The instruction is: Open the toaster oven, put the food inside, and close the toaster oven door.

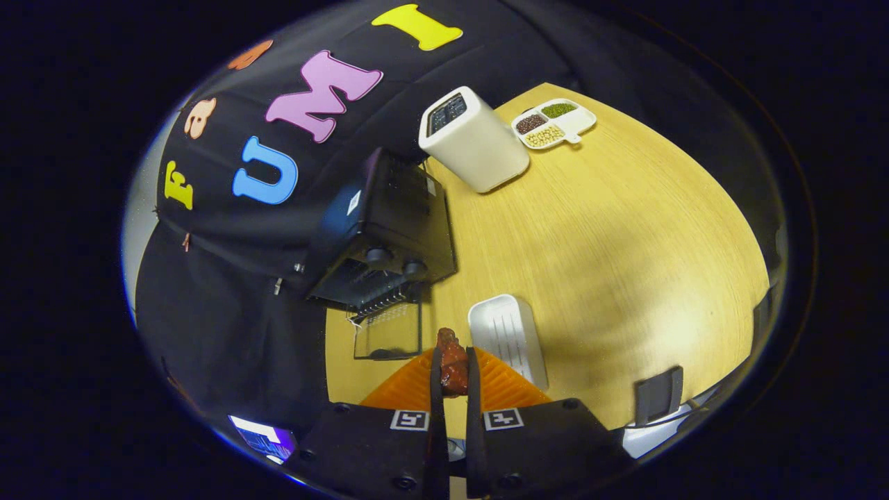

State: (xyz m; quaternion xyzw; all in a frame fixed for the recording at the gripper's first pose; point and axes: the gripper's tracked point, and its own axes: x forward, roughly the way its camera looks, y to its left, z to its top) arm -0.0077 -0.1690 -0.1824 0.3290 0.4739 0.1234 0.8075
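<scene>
Wooden tabletop (pixel 625 229) viewed from above. At frame centre-left, the black toaster oven (pixel 382 229) stands with its glass door (pixel 389 332) lowered open. Bottom centre: the gripper (pixel 453 378), nearly closed, both fingers pressing a reddish-brown piece of food (pixel 453 361) lifted above the tabletop. A white tray (pixel 505 337) lies just right; a white toaster (pixel 472 139) and divided dish (pixel 554 123) occupy the upper centre.

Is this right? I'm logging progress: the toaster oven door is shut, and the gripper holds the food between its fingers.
Not quite. The gripper view shows the toaster oven door hanging open. The rest stands: the gripper is shut on the food.
</scene>
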